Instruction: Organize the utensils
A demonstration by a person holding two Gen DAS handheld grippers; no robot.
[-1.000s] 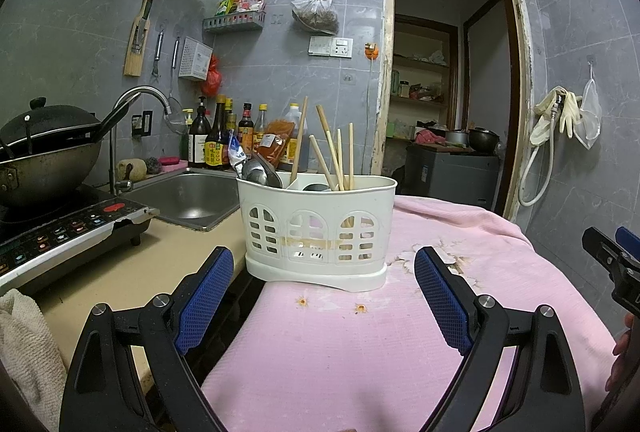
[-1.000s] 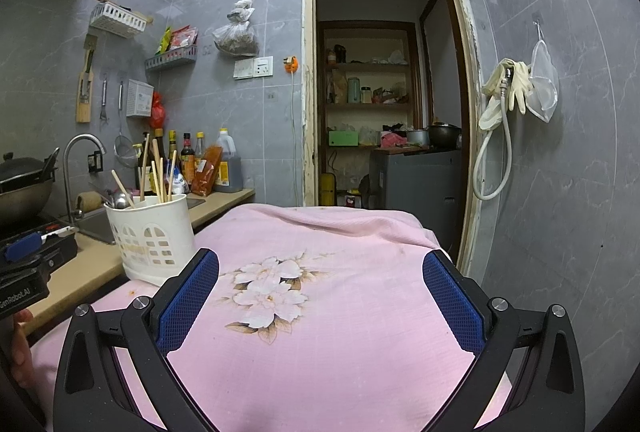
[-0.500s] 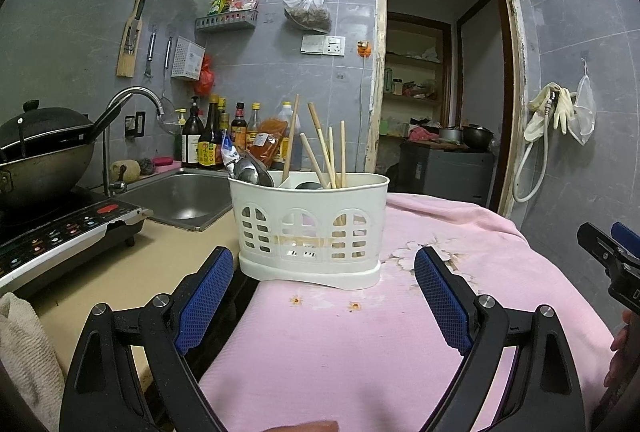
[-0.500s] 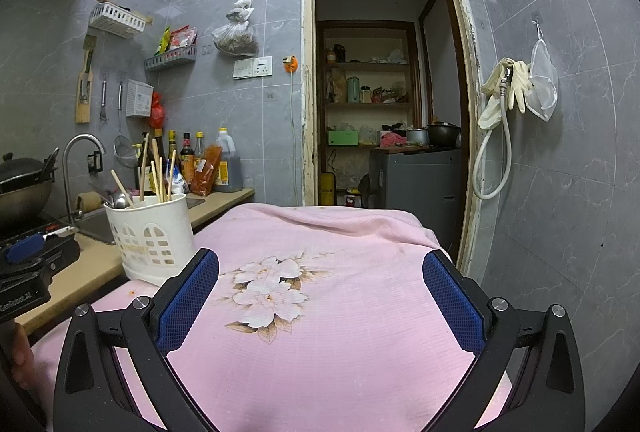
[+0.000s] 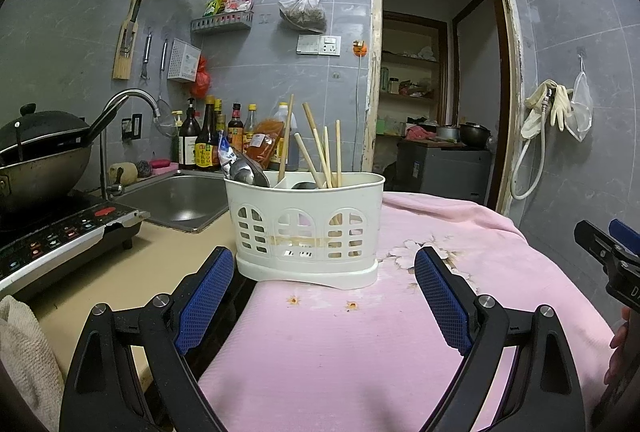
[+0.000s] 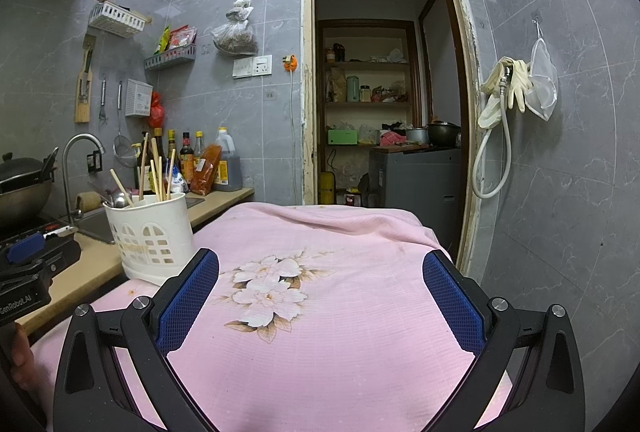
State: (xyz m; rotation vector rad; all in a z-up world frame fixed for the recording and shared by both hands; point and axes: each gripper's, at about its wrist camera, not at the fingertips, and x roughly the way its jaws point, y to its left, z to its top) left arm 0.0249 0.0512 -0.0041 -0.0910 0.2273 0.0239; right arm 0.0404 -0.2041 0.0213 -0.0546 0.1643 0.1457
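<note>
Both grippers sit spread wide with nothing between the pads. The left gripper [image 5: 324, 296] hovers just short of the white caddy [image 5: 306, 228], which stands at the near left edge of the pink cloth [image 5: 360, 352], right beside the counter [image 5: 112, 272]. Chopsticks [image 5: 320, 148] stick up out of its right part, a spoon [image 5: 250, 172] leans in the left part. The right gripper [image 6: 320, 296] is over the flower print, with the caddy off to its left.
</note>
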